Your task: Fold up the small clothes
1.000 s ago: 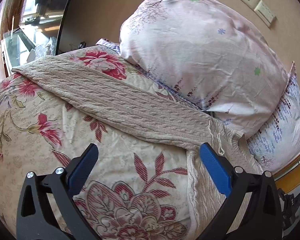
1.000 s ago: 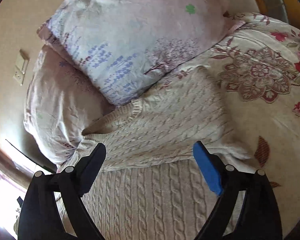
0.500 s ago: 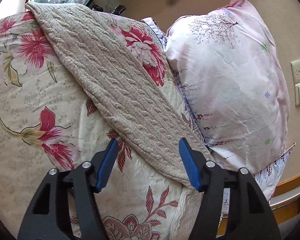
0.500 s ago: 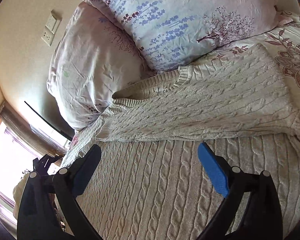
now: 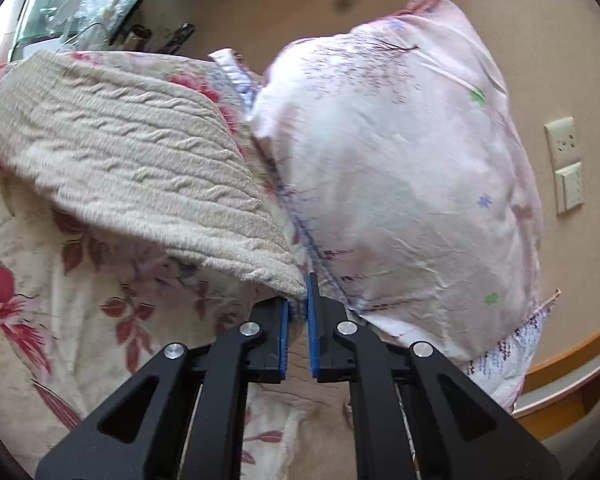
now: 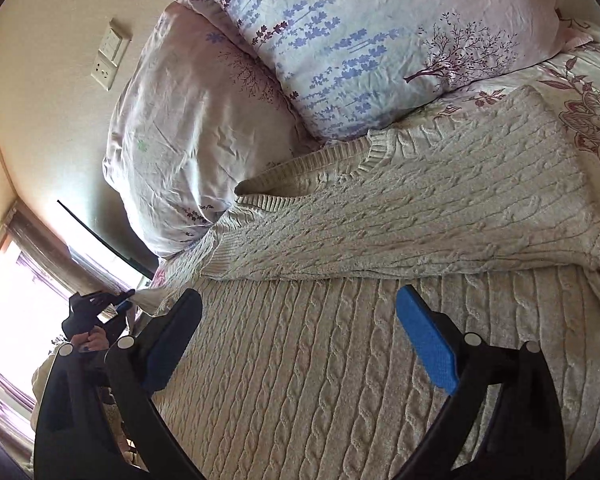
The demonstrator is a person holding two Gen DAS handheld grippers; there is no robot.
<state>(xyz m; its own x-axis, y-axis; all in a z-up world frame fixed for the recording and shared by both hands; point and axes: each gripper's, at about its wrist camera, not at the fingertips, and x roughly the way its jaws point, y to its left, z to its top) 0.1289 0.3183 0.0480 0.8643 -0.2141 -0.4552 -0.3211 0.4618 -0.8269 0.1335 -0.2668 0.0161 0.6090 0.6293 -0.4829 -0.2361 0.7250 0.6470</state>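
A cream cable-knit sweater [image 6: 340, 380] lies flat on the floral quilt [image 5: 40, 300]. One sleeve [image 6: 420, 220] is folded across its chest below the neckline. The other sleeve [image 5: 140, 168] hangs raised off the quilt, and my left gripper [image 5: 298, 300] is shut on its edge, the knit pinched between the blue pads. In the right wrist view that left gripper [image 6: 116, 304] shows small at the left, at the sleeve's end, with a hand behind it. My right gripper [image 6: 300, 296] stands open just above the sweater's body with nothing between its fingers.
Two printed pillows [image 6: 380, 40] [image 6: 188, 128] lean on the wall at the head of the bed. Wall sockets [image 5: 564, 164] sit to the right, and a wooden bed rail [image 5: 568, 364] runs below them. A glass-topped bedside stand [image 5: 72, 8] with clutter is at the far left.
My left gripper went from wide open to shut on the sleeve's edge, and the sleeve now hangs lifted off the quilt. The right gripper shifted over the sweater, then held still, open.
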